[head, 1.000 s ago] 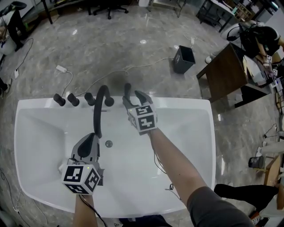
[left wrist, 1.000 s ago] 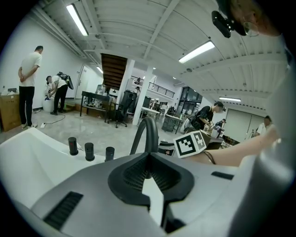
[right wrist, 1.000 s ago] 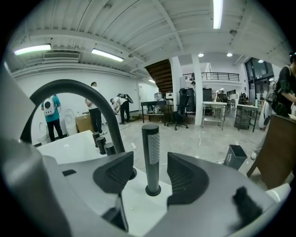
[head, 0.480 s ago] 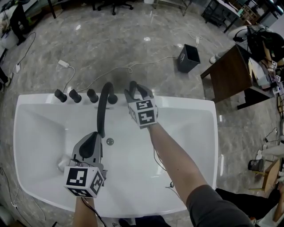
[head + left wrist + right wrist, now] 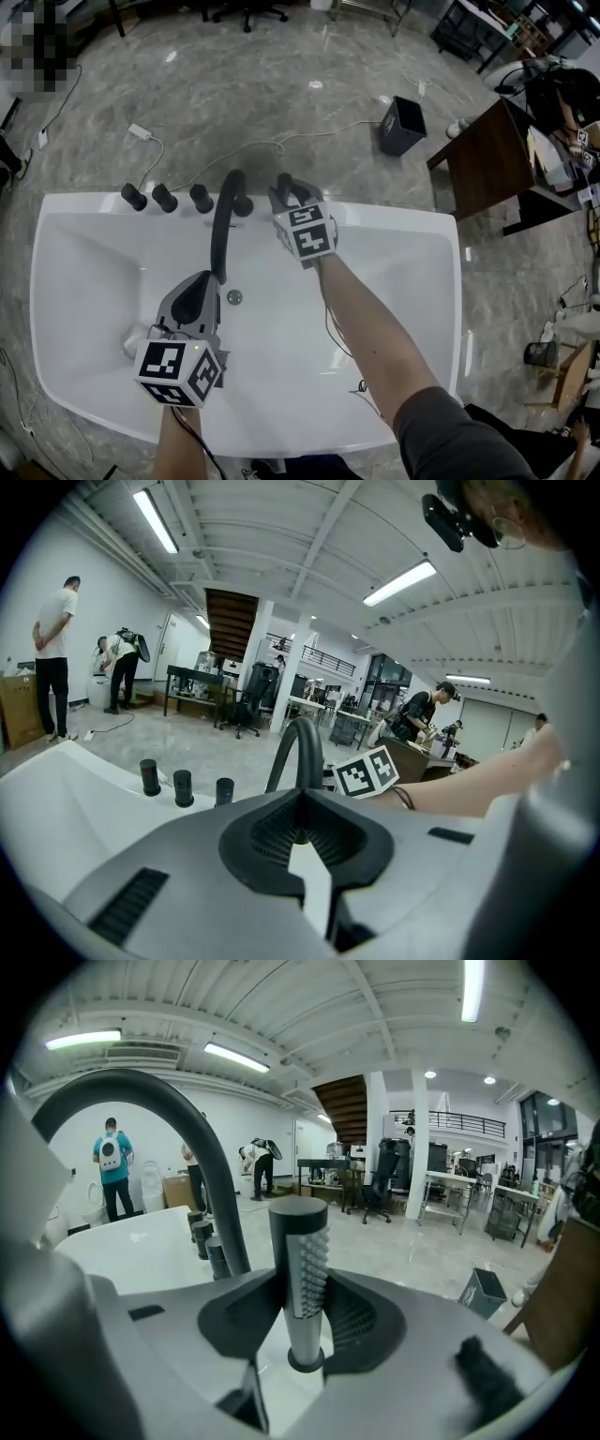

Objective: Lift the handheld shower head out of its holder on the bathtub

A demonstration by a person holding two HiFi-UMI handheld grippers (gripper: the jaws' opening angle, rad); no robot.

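Observation:
The handheld shower head [image 5: 300, 1269], a grey wand with a nubbed face, stands upright in its round holder [image 5: 305, 1360] on the far rim of the white bathtub [image 5: 394, 220]. My right gripper [image 5: 300, 1283] reaches over that rim [image 5: 289, 187]. Its jaws are closing, with the wand between them and both pads against its sides. My left gripper [image 5: 202, 286] hovers over the tub's left half, shut and empty, pointing at the black arched spout [image 5: 223, 220]. From the left gripper view the spout [image 5: 298, 752] rises just past the joined fingertips [image 5: 302, 803].
Three black knobs [image 5: 164, 198] stand on the rim left of the spout. A drain [image 5: 234, 297] lies in the tub floor. Beyond the tub are a cable [image 5: 272, 145], a black bin [image 5: 401, 125] and a wooden table [image 5: 487, 155]. People stand far off [image 5: 111, 1180].
My right gripper has crept forward over the rim onto the shower head, and its jaws have narrowed round it. The left gripper has stayed where it was.

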